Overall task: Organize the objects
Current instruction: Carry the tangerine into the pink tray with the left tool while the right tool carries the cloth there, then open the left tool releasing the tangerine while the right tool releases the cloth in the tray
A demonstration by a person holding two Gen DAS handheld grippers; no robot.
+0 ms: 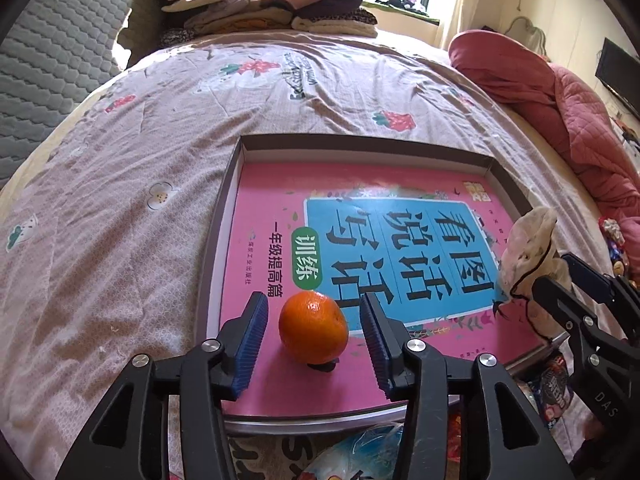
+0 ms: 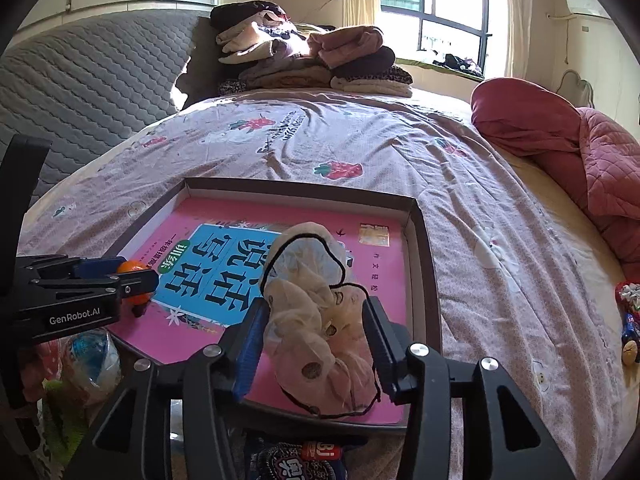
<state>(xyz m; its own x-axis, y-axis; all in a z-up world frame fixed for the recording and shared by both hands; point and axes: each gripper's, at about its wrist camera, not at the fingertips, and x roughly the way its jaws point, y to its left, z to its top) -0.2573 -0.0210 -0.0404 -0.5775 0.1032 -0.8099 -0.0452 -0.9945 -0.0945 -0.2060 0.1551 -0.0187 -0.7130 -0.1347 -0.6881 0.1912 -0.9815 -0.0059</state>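
Orange fruit on pink book; strawberry-print bedspread.

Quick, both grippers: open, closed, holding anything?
Left gripper: open, fingers either side of the orange, not touching it.
Right gripper: open, the beige scrunchie lies loose between its fingers.

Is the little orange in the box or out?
In. The round orange fruit sits on the pink book inside the shallow cardboard box.

Glossy pink paper book cover, dimpled orange peel, gauzy crumpled cloth, ribbed fingers.
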